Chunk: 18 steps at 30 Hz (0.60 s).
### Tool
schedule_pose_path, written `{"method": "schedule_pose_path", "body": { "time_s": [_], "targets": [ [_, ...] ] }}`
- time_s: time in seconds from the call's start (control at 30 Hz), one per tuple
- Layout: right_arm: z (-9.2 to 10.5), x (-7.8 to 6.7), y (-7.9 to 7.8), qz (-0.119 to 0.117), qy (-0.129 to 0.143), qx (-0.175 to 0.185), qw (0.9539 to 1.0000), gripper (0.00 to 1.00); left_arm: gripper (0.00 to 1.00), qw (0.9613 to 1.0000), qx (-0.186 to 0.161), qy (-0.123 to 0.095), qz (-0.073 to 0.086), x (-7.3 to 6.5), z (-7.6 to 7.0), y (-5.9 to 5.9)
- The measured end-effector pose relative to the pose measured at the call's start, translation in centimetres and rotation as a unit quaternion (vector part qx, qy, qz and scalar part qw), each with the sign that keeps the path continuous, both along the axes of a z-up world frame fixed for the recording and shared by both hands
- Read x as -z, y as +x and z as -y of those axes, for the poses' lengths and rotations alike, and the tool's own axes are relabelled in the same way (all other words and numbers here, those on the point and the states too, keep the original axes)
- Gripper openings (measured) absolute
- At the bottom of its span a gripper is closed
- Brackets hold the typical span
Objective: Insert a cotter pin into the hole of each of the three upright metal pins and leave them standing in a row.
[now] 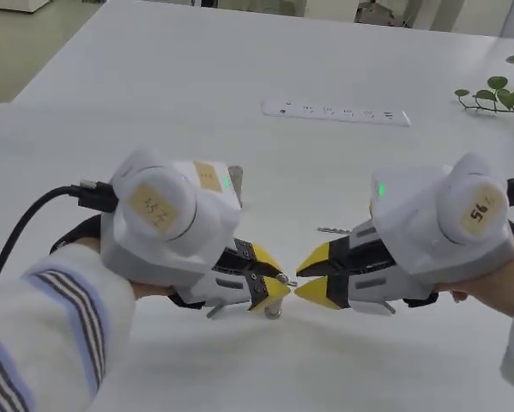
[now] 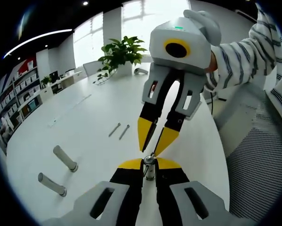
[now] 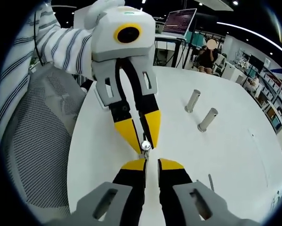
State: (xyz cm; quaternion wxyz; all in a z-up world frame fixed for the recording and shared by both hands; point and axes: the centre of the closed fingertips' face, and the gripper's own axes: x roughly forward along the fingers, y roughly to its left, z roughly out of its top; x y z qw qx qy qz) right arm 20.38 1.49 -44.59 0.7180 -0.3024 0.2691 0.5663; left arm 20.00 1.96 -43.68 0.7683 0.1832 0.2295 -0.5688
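Observation:
My left gripper (image 2: pixel 150 162) is shut on an upright metal pin (image 2: pixel 150 168), gripping it near its top, with its base (image 1: pixel 274 312) on the white table. Tip to tip with it, my right gripper (image 3: pixel 152 164) is shut on a thin cotter pin (image 3: pixel 146 155), whose end touches the metal pin's head (image 3: pixel 145 146). In the head view the left gripper (image 1: pixel 281 281) and right gripper (image 1: pixel 303 278) almost touch. Two more metal pins (image 2: pixel 65 158) (image 2: pixel 52 184) stand free to the side. Spare cotter pins (image 2: pixel 119 130) lie on the table.
A white power strip (image 1: pixel 335 112) lies farther back on the table (image 1: pixel 196 103). A potted plant (image 1: pixel 497 93) trails in at the far right edge. A black cable (image 1: pixel 25 223) runs off the left gripper. A mesh chair (image 3: pixel 42 136) stands beside the table.

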Motion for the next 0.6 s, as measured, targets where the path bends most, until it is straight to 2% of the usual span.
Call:
{"method": "schedule_pose_path", "body": {
  "time_s": [0.37, 0.5, 0.6],
  "targets": [
    [-0.52, 0.08, -0.02, 0.002, 0.001, 0.000, 1.0000, 0.04, 0.06, 1.0000, -0.001, 0.005, 0.002, 0.11, -0.03, 0.14],
    [-0.38, 0.12, -0.02, 0.000, 0.003, 0.005, 1.0000, 0.06, 0.06, 1.0000, -0.003, 0.002, -0.002, 0.13, -0.01, 0.12],
    [-0.32, 0.21, -0.10, 0.000, 0.003, 0.010, 0.9999, 0.09, 0.06, 0.9999, -0.009, 0.002, -0.011, 0.27, -0.16, 0.16]
  ]
}}
